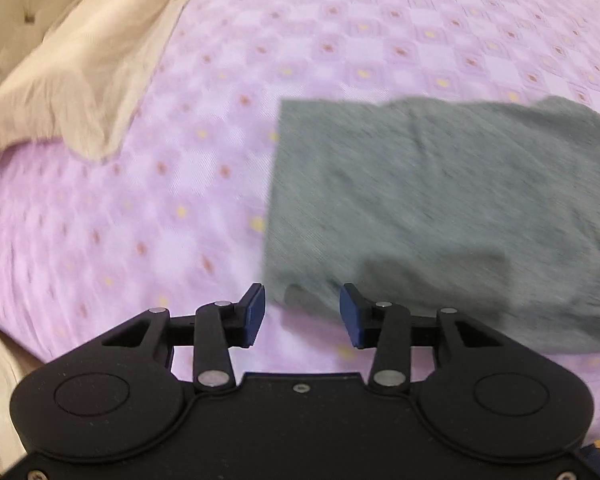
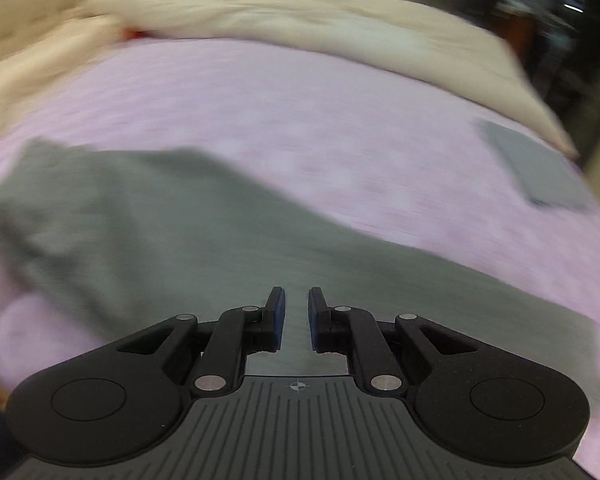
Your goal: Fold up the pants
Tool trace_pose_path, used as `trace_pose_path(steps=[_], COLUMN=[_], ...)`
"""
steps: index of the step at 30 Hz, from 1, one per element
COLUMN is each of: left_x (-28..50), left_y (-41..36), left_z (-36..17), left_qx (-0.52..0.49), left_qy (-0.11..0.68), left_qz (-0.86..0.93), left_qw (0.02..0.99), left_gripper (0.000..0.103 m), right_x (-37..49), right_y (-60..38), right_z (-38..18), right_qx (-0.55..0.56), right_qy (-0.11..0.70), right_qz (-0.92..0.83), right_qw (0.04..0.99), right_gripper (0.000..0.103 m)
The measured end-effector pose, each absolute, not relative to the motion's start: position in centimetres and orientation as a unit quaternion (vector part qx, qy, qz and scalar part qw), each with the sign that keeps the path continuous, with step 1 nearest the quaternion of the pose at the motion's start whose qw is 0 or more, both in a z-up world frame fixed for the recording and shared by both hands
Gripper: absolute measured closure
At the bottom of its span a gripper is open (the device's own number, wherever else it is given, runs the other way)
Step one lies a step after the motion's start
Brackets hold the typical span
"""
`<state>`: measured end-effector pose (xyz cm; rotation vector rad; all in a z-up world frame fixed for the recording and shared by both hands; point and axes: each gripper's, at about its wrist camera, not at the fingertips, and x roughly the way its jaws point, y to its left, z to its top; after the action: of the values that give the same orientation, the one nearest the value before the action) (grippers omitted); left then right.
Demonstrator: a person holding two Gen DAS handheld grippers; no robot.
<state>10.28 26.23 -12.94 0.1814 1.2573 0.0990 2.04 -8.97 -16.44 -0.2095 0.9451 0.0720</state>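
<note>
The grey pants [image 1: 440, 208] lie folded on the lilac patterned bedspread [image 1: 180, 184], at the right of the left wrist view. My left gripper [image 1: 302, 316] is open and empty, hovering over the pants' near left corner. In the right wrist view the pants [image 2: 160, 232] spread from the left to the lower right, blurred by motion. My right gripper [image 2: 296, 318] hangs above them with a narrow gap between its jaws and nothing between them.
A beige blanket [image 1: 80, 68] lies bunched at the far left by a tufted headboard [image 1: 8, 12]. In the right wrist view a cream blanket [image 2: 300, 24] runs along the back and a folded grey item [image 2: 540, 168] lies at the far right.
</note>
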Motion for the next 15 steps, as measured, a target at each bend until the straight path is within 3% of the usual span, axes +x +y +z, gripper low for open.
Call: trace_pose_path(steps=[5,8,12,13,14,15], left_x=[12.8,14.2,15.6,15.9,15.9,16.2], left_y=[27.9,28.0,27.5,27.4,27.4,27.3], left_z=[-13.6,-15.2,-17.0,-17.3,-17.2,-17.2], left_qx=[0.071,0.071,0.076,0.069,0.056,0.047], left_qy=[0.591,0.608,0.625,0.629,0.635,0.640], left_qz=[0.008,-0.016,-0.031,-0.038,-0.051,-0.058], left_qw=[0.803,0.791,0.776,0.773,0.769,0.765], left_gripper=[0.044,0.044,0.046,0.059,0.081,0.083], right_x=[3.6,4.1,4.1,4.1,3.9,3.8], right_y=[-0.2,3.2,6.8,7.4,7.9,8.8], right_z=[-17.1,-17.7,-19.5,-20.0,-20.5,-20.9], right_qx=[-0.176,-0.219,-0.286,-0.307,-0.323,-0.337], right_qy=[0.440,0.424,0.426,0.427,0.425,0.421], right_qz=[0.180,0.236,0.275,0.287,0.297,0.307], right_qw=[0.862,0.847,0.813,0.801,0.792,0.784], right_gripper=[0.088,0.077,0.077,0.077,0.077,0.077])
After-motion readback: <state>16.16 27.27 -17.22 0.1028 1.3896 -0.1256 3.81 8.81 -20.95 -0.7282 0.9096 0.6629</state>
